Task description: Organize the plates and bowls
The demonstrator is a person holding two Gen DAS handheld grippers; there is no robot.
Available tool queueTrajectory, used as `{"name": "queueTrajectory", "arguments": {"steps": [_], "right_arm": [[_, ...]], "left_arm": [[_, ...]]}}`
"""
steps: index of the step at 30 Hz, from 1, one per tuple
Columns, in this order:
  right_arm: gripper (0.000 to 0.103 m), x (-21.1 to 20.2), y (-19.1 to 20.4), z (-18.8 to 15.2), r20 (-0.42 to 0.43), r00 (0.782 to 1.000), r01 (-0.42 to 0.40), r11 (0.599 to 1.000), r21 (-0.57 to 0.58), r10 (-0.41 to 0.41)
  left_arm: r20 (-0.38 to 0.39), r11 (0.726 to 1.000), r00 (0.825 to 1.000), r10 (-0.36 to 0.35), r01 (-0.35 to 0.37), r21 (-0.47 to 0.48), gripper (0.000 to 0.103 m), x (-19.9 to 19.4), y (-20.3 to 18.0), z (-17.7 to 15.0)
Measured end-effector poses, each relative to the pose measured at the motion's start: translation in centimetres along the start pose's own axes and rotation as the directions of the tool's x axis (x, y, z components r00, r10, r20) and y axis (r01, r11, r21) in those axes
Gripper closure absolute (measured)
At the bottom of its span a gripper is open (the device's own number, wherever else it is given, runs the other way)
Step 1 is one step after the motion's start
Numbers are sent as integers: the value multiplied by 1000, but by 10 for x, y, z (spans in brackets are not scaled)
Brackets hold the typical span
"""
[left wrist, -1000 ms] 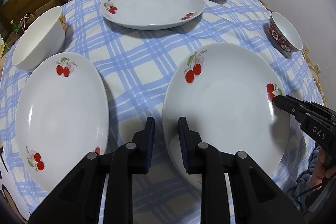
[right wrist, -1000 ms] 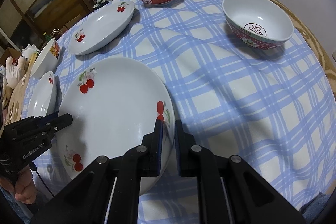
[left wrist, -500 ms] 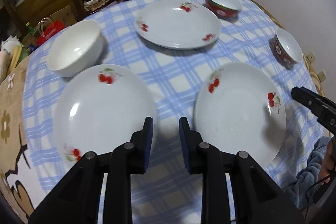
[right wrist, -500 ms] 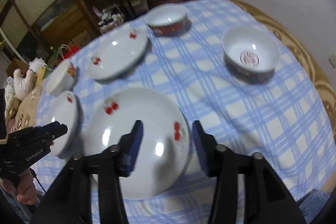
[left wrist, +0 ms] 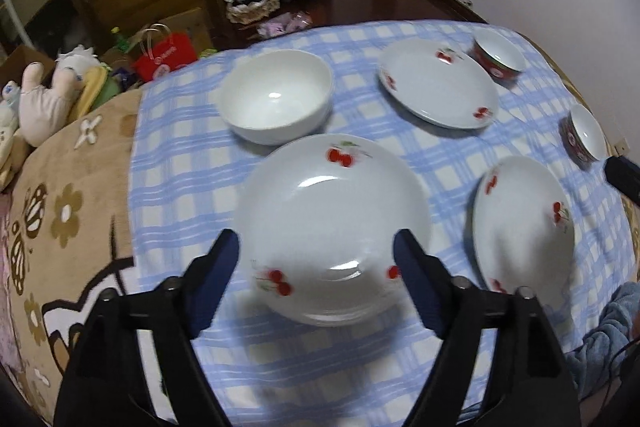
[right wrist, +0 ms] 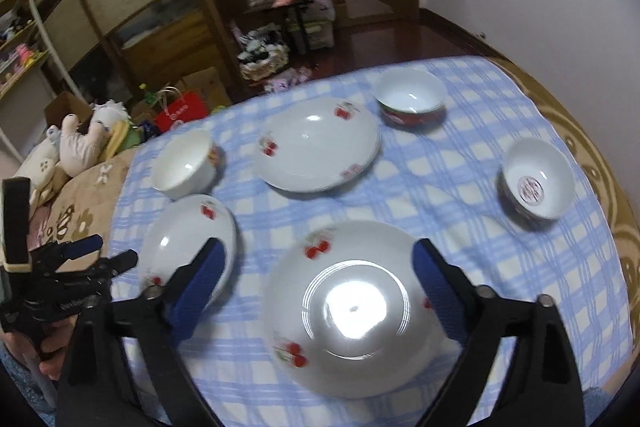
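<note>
Three white cherry-print plates lie apart on the blue checked cloth. My left gripper point(left wrist: 316, 241) hangs above the left plate point(left wrist: 332, 187), its jaws opening, with nothing gripped. Above the near right plate point(right wrist: 348, 267) my right gripper point(right wrist: 318, 247) hovers, jaws also opening and empty. The third plate point(right wrist: 316, 143) lies farther back. A plain white bowl point(left wrist: 276, 95) stands at the back left. Two red-sided bowls stand at the back right point(right wrist: 412, 99) and at the right point(right wrist: 536, 179). In the right wrist view the left gripper point(right wrist: 114, 251) shows at the left edge.
A brown flowered blanket point(left wrist: 60, 211) covers the table's left side, with plush toys point(left wrist: 44, 95) beyond it. A red bag point(left wrist: 166, 57), baskets and wooden shelves point(right wrist: 132, 7) stand on the floor behind. A hand point(right wrist: 48, 347) holds the left gripper. The table's edge point(right wrist: 600, 167) curves at the right.
Both grippers rose and drew back from the plates, and both went from shut to wide open. The left view swung over to the left plate.
</note>
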State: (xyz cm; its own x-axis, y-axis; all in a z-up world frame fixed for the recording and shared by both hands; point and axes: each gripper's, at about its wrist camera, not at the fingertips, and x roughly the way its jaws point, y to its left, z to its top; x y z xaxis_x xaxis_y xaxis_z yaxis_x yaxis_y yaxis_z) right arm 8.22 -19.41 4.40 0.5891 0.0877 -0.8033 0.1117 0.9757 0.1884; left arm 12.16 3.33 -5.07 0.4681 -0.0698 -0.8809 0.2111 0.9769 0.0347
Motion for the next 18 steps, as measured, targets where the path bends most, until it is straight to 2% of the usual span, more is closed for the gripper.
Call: {"name": "queueTrajectory", "arguments": {"steps": [2,8,12,15,18], "right_arm": [[0,-4,14,5,43,999,-10,1000,-17,11],[0,13,56,8,91,996,-11,998,-54,16],[0,34,79,8,84,996,-4,994,-110,13],[0,48,82,10,69,997,-31,998,-59,35],[0,64,83,13,32,996,-85,996,-20,86]], "left_arm": [[13,1000,1000,25,-25,-19,17,0,11,-1],[19,994,998,60,-58,-94,15,12,34,-6],[8,994,997,74,-73,-82,15,24,40,-8],[-21,992,997,72,-73,-101,15,35,47,-8],[-20,989,997,69,-71,-127,15,41,55,-6]]}}
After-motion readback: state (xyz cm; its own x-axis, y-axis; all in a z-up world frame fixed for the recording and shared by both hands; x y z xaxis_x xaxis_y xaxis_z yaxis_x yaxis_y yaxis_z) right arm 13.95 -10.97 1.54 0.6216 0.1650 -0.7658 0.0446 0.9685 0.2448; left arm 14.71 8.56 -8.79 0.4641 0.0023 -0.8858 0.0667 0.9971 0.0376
